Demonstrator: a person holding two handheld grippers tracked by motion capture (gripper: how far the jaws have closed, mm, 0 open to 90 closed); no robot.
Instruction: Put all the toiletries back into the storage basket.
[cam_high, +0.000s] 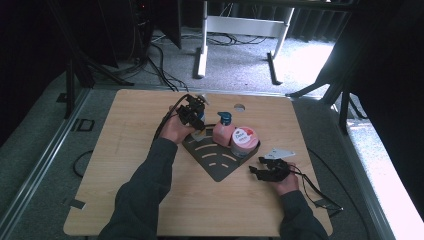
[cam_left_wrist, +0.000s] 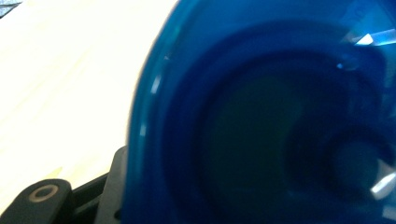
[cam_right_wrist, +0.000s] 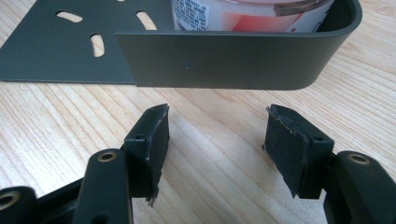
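Left gripper (cam_high: 196, 116) sits at the far-left corner of the dark tray (cam_high: 212, 167), hand behind it; in the left gripper view a blue translucent object (cam_left_wrist: 261, 121) sits right against the lens, blurred — its shape cannot be told; whether the jaws press on it cannot be told either.

Centre of the wooden table (cam_high: 125, 160): the tray lies as a slotted quarter-round with a raised wall on its far-right side; a pink pump bottle (cam_high: 222, 131) with a blue pump top stands upright inside, just beside the left gripper; to its right, touching or nearly so, a round tub (cam_high: 244, 140) with a pink lid sits against the tray wall.

Right gripper (cam_high: 263, 169) rests low near the tray's right corner — jaws apart, nothing between the pads, bare table under them; in the right gripper view the tray wall (cam_right_wrist: 224, 60) stands just ahead of the fingertips, not touched; the tub (cam_right_wrist: 243, 14) shows behind that wall.
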